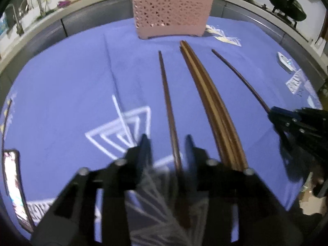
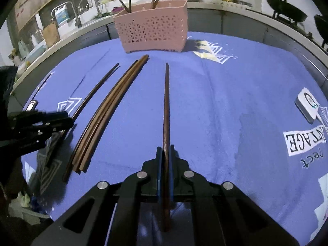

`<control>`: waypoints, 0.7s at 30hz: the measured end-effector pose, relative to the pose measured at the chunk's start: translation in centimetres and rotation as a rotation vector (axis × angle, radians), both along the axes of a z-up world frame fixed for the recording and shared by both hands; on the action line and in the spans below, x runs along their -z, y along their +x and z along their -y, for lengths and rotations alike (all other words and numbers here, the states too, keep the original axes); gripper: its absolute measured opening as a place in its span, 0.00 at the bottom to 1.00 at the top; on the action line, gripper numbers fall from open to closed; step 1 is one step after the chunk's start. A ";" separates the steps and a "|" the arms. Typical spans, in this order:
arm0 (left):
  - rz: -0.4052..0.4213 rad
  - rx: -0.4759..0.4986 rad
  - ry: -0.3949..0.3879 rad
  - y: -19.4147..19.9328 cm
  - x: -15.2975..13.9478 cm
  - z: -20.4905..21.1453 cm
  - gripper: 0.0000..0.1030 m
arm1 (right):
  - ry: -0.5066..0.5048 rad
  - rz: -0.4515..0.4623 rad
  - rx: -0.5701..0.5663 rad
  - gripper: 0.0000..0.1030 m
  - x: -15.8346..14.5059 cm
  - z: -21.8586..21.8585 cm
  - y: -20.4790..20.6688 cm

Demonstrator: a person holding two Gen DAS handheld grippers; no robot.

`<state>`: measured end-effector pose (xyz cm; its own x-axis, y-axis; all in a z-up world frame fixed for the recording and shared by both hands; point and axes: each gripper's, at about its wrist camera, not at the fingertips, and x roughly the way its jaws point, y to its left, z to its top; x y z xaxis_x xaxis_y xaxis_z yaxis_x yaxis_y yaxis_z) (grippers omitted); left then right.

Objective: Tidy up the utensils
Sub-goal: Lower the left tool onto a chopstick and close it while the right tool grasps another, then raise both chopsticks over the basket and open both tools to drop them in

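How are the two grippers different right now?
The right gripper is shut on a dark chopstick; the left gripper is open, with a chopstick lying between its fingers, not pinched. The right one sits right of the chopstick bundle, the left one left. Both point toward the pink basket.

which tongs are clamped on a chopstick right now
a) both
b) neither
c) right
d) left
c: the right tongs are shut on a dark brown wooden chopstick, while the left tongs stand open astride another dark wooden chopstick lying on the blue cloth.
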<state>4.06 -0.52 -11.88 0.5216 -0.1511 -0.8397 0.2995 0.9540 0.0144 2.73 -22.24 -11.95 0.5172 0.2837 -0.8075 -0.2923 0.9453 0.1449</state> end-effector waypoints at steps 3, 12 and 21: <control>0.003 0.011 0.020 2.0 -0.1 0.7 0.37 | 0.014 -0.022 -0.013 0.07 -0.2 -0.6 1.9; 0.001 0.032 0.024 8.8 -0.3 2.8 0.19 | 0.011 -0.085 -0.037 0.07 -0.8 -3.2 11.8; -0.004 0.041 0.001 11.1 -0.4 3.9 0.05 | 0.005 -0.130 -0.078 0.05 -1.2 -4.6 17.1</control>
<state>15.14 -4.38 -11.50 0.5114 -0.1709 -0.8421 0.3380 0.9410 0.0143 19.80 -17.65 -10.77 0.3843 0.3231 -0.8648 -0.3433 0.9196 0.1910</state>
